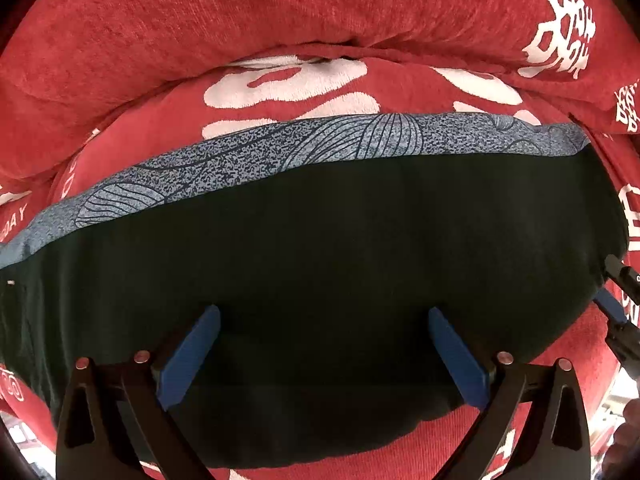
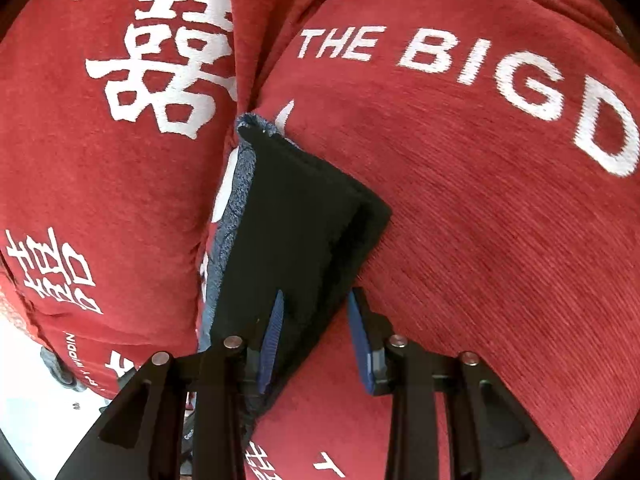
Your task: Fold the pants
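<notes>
both grippers, left (image 1: pixel 324 312) and right (image 2: pixel 316 300), wide apart over dark folded pants (image 1: pixel 320 240) on red cushion (image 1: pixel 240 8)

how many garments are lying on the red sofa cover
2: the dark pants on top, under the open left tongs, and a blue patterned cloth beneath, showing along the far edge. The right tongs straddle the pants' edge. More could be hidden underneath.

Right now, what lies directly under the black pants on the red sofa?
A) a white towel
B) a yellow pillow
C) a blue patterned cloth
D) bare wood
C: in the left wrist view a blue patterned cloth sticks out as a strip along the far edge of the black pants, on the red sofa.
</notes>
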A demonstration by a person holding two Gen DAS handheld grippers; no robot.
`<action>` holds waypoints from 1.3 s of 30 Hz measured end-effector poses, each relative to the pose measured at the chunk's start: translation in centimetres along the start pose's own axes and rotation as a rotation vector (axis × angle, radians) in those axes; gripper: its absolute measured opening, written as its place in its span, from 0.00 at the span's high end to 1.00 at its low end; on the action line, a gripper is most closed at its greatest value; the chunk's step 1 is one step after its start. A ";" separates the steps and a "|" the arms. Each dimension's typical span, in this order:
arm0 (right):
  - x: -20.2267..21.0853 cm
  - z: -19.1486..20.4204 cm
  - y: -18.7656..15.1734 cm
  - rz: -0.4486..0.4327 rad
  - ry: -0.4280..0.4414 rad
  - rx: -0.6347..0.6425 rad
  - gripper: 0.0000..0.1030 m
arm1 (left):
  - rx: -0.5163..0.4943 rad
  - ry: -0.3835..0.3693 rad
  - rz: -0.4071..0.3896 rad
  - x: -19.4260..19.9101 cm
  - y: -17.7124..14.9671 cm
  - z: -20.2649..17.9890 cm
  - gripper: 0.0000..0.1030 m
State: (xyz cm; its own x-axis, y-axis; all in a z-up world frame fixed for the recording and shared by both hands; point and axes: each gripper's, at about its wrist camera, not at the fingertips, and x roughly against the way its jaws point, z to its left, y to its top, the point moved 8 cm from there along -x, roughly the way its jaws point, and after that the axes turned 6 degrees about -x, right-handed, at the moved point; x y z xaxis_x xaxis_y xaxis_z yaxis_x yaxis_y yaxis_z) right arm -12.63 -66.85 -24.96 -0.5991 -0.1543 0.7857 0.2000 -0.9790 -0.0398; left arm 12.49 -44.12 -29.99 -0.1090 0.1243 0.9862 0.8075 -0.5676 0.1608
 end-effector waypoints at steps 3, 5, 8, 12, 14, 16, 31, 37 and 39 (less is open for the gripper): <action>0.0 -0.1 0.0 0.006 0.004 -0.002 0.64 | -0.002 -0.002 0.004 -0.2 0.0 0.2 0.00; -0.1 0.0 0.0 0.010 0.000 -0.007 0.64 | -0.003 -0.004 0.005 -0.3 0.1 0.3 0.00; 0.0 0.2 -0.2 0.029 -0.013 -0.010 0.61 | -0.006 -0.008 0.005 -0.4 0.2 0.5 0.00; 0.2 0.6 -0.6 0.047 -0.046 0.016 0.57 | -0.007 -0.011 0.004 -0.5 0.3 0.7 0.00; 0.3 0.6 -0.8 0.051 -0.058 0.017 0.57 | -0.007 -0.014 0.007 -0.5 0.4 0.8 0.00; 0.5 0.7 -0.9 0.046 -0.066 0.015 0.57 | -0.008 -0.016 0.009 -0.5 0.4 0.8 0.00; -2.3 10.7 -6.5 0.137 -0.112 0.333 0.57 | 0.060 0.036 -0.025 4.8 -1.5 10.8 0.00; -10.1 20.5 -15.7 0.302 -0.081 0.625 0.57 | 0.144 0.114 -0.054 6.2 -5.1 24.9 0.00; -14.1 24.2 -20.5 0.386 -0.057 0.701 0.57 | 0.192 0.148 -0.049 6.5 -6.9 30.3 0.00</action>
State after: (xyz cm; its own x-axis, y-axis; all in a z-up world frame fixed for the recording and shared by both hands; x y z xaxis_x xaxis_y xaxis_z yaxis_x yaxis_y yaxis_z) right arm 10.48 -41.39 -20.34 -0.3514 -0.4397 0.8266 0.8371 -0.5429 0.0670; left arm 23.77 -14.70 -25.86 -0.2229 0.0196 0.9747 0.8929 -0.3971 0.2122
